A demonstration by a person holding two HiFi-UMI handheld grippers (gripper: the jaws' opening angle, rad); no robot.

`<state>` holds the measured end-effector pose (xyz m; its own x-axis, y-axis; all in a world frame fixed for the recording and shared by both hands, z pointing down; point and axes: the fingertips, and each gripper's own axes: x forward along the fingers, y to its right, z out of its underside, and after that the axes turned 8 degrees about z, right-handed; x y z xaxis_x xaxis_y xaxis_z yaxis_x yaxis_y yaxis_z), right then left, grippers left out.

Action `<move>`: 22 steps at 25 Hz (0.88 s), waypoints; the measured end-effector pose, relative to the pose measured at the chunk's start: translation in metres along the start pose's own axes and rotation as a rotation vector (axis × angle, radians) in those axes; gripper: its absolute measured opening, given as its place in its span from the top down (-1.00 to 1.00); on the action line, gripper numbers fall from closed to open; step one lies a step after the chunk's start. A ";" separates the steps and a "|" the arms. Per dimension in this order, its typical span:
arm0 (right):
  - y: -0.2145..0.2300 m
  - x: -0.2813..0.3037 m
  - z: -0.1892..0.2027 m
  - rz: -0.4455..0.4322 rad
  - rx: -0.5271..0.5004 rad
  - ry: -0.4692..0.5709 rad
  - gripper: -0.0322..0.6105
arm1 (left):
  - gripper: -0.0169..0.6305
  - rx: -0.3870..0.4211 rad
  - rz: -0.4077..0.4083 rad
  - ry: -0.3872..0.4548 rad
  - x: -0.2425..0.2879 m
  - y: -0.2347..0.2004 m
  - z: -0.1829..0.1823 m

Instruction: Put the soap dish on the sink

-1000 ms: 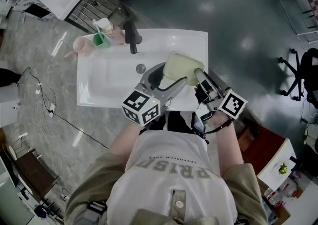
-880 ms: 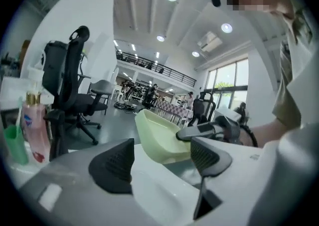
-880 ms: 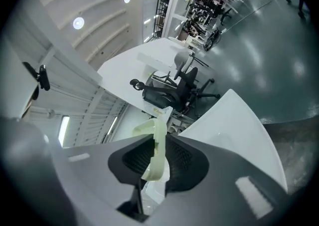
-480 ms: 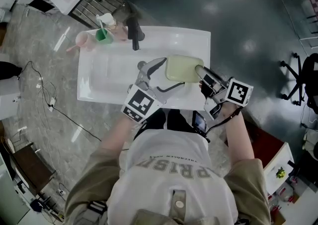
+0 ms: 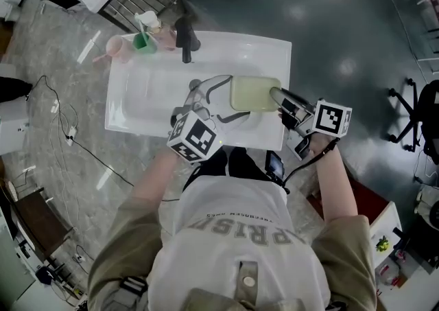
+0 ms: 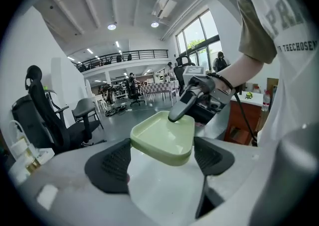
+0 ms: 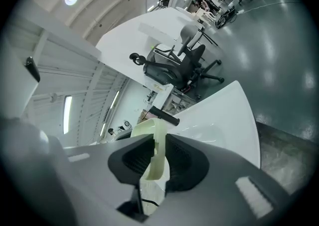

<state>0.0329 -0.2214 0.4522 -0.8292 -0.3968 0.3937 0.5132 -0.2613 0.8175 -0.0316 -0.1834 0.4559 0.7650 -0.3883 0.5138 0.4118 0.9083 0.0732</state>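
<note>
The right gripper (image 7: 154,162) has its jaws clamped on the rim of the green soap dish (image 5: 254,93) over the white sink (image 5: 137,107). The left gripper (image 6: 162,162) has its jaws wide apart, clear of the dish. The next move is probably setting it down level.

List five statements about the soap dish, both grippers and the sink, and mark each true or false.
1. The right gripper is shut on the rim of the soap dish. True.
2. The left gripper is clamped on the soap dish. False: its jaws stand wide apart and neither pad touches the dish.
3. A bar of soap lies in the dish. False: the left gripper view shows the pale green dish empty.
4. The dish is over the white sink. True.
5. A black faucet stands at the sink's far edge. True.
</note>
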 end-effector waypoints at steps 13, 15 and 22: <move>0.049 0.001 -0.007 0.125 -0.019 -0.064 0.68 | -0.31 -0.042 -0.036 -0.118 0.046 -0.005 0.027; 0.055 0.006 -0.008 0.139 -0.010 -0.061 0.68 | -0.31 -0.051 -0.030 -0.139 0.053 -0.010 0.034; 0.075 0.026 -0.015 0.223 0.015 -0.044 0.68 | -0.32 -0.084 0.044 -0.203 0.072 -0.031 0.058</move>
<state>0.0537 -0.2647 0.5176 -0.7043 -0.4044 0.5834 0.6822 -0.1584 0.7138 -0.0183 -0.2308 0.5401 0.6710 -0.3016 0.6774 0.4269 0.9041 -0.0203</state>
